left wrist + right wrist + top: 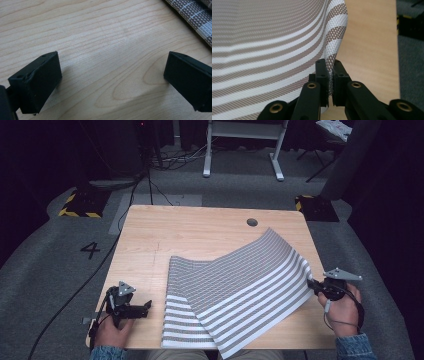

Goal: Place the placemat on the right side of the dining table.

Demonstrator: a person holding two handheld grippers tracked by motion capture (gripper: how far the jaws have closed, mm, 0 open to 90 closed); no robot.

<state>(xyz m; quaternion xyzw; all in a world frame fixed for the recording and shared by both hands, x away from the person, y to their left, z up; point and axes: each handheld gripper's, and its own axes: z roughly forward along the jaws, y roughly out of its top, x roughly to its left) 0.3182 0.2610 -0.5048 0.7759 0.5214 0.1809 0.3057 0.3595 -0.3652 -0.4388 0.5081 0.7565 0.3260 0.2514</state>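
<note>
A striped woven mat [240,285], brown and white, lies on the wooden table [200,227], with its right part lifted and curved upward. My right gripper [314,286] is shut on the mat's right edge; in the right gripper view the jaws pinch the mat [287,50] edge at my right gripper [330,75]. My left gripper [145,309] rests open near the table's front left, left of the mat. In the left gripper view its fingers [37,82] stand wide apart over bare wood, and a corner of the mat [195,15] shows at top right.
A round cable hole [252,222] sits near the table's far edge. Beyond the table are a white desk frame [244,145], floor cables [150,185] and yellow-black marked blocks [82,202]. Bare wood lies at the table's far and left parts.
</note>
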